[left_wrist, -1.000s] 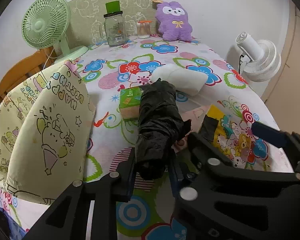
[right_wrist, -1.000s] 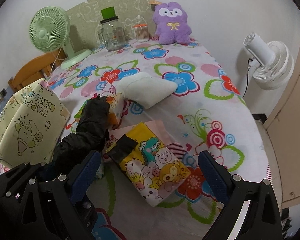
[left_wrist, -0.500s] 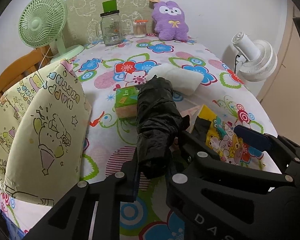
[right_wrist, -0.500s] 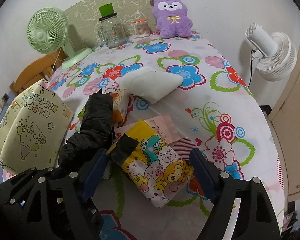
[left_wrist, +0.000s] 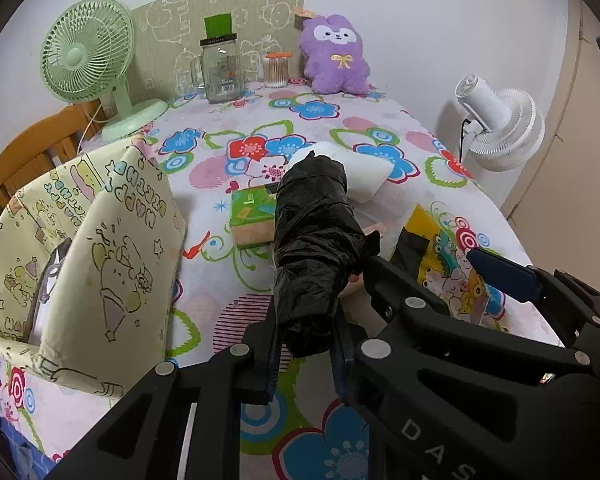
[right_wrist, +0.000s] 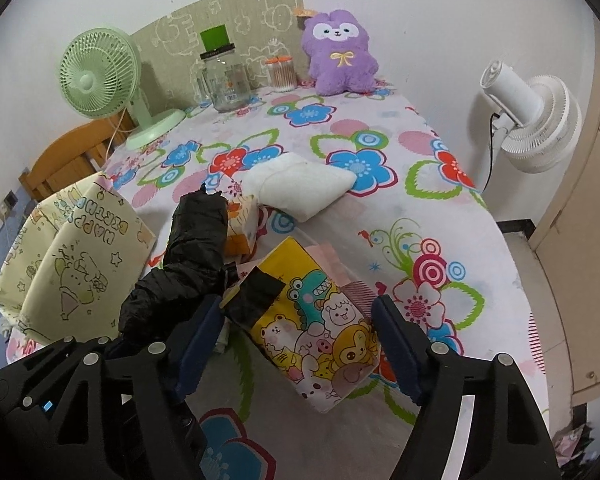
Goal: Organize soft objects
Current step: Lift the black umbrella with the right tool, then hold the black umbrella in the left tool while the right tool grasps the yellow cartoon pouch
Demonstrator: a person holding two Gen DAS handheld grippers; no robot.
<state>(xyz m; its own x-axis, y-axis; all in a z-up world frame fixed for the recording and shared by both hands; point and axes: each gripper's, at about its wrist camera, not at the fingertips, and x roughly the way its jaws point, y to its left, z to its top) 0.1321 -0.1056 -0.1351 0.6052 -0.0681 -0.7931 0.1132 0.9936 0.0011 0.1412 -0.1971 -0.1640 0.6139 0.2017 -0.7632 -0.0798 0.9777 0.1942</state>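
Left wrist view: left tongs (left_wrist: 304, 350) clenched on a black plastic-wrapped roll (left_wrist: 314, 240), held tilted above the floral worktop (left_wrist: 220, 128); roll hides part of the green tissue pack (left_wrist: 250, 212) and white pillow (left_wrist: 364, 172). Cream gift bag (left_wrist: 100, 264) stands left, its contents unclear.

Right wrist view: right tongs (right_wrist: 296, 344) have just been closing, jaws astride the cartoon-print pouch (right_wrist: 320, 320), pads not pressing it. The pouch lies on the worktop with its near end cut off by the pads.

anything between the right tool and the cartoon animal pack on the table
Nothing visible. The right tool, whose fingers have just been closing in, already straddles the cartoon pack without pressing it. The black bag roll, in the left tool, is beside it.
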